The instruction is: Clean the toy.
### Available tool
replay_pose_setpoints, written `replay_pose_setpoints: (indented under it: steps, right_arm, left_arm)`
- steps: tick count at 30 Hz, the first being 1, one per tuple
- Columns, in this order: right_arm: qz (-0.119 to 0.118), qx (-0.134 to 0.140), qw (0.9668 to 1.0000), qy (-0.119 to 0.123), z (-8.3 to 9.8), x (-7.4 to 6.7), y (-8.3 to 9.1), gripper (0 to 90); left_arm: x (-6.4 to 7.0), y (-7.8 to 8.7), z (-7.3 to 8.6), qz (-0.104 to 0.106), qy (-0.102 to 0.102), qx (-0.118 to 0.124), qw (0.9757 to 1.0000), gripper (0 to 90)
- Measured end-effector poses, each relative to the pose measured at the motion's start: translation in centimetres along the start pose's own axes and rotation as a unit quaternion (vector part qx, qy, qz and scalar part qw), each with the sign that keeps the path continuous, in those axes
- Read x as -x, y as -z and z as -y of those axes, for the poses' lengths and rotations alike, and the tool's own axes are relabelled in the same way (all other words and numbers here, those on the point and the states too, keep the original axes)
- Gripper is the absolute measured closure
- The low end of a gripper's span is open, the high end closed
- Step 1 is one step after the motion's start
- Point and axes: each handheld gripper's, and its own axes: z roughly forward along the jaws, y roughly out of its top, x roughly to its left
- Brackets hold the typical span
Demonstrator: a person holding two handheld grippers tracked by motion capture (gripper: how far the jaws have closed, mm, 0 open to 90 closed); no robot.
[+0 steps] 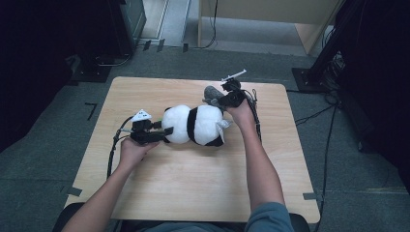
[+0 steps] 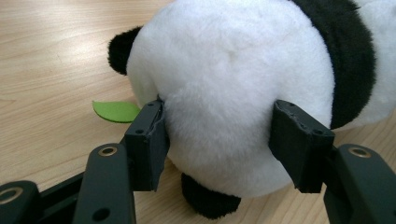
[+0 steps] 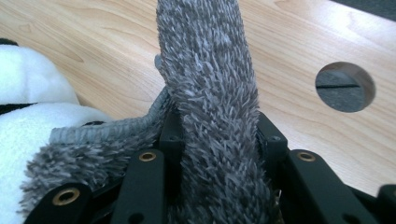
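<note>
A black-and-white panda plush [image 1: 193, 124] lies on its side in the middle of the wooden table [image 1: 193, 188]. My left gripper [image 1: 167, 133] comes at it from the left and is shut on its round white end [image 2: 233, 84], both pads sunk into the fur. A green felt leaf [image 2: 116, 111] pokes out beneath the plush. At the plush's far right, my right gripper [image 1: 221, 99] is shut on a grey fuzzy cloth [image 1: 211, 94]. In the right gripper view that cloth [image 3: 205, 70] stands up between the jaws, and its ribbed hem trails down to the panda's white fur [image 3: 28, 93].
A round cable hole [image 3: 344, 86] is cut in the tabletop beyond the right gripper. Bare wood stretches across the table's near half. Grey carpet surrounds the table, with dark equipment stands [image 1: 333, 43] at the right and a wooden cabinet [image 1: 270, 12] at the back.
</note>
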Motion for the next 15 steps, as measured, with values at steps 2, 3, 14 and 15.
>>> replay_pose_setpoints:
  steps: [2, 3, 14, 15]
  right_arm:
    - [-0.007, -0.003, 1.0000, 0.000, 0.2, 0.3, 0.0, 64.8]
    - [-0.010, -0.005, 0.9999, 0.000, 0.3, 0.4, 0.1, 65.6]
    - [0.004, -0.017, 0.9998, -0.011, 1.7, 1.9, -0.3, 67.7]
    - [0.009, -0.022, 0.9995, -0.019, 1.9, 2.1, -0.4, 68.1]
  left_arm:
    - [0.0, 0.0, 0.0, -0.002, -0.001, 0.001, 1.0000, 40.1]
    - [0.0, 0.0, 0.0, -0.002, -0.001, 0.001, 1.0000, 40.3]
    - [0.0, 0.1, 0.0, -0.002, 0.003, 0.003, 1.0000, 41.6]
    - [0.0, 0.1, 0.0, -0.002, 0.002, 0.001, 1.0000, 41.7]
